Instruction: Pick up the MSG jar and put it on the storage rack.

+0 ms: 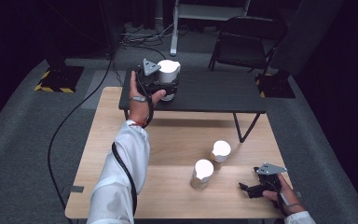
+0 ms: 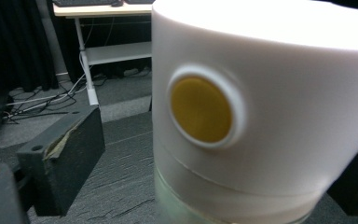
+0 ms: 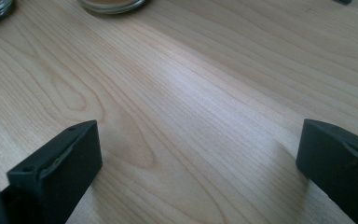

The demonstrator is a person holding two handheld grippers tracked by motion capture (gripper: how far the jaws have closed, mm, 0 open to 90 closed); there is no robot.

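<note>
Standing between the released left tool (image 1: 165,86) jaws, the white jar (image 1: 169,71) is ungripped

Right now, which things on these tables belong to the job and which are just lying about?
Job:
- white-lidded jar on the dark shelf, between the open left gripper's fingers, a gap showing beside it
- two more jars on the wooden table

Lying about:
- right gripper, open, resting on the table
- folding chair behind
- floor cables
</note>
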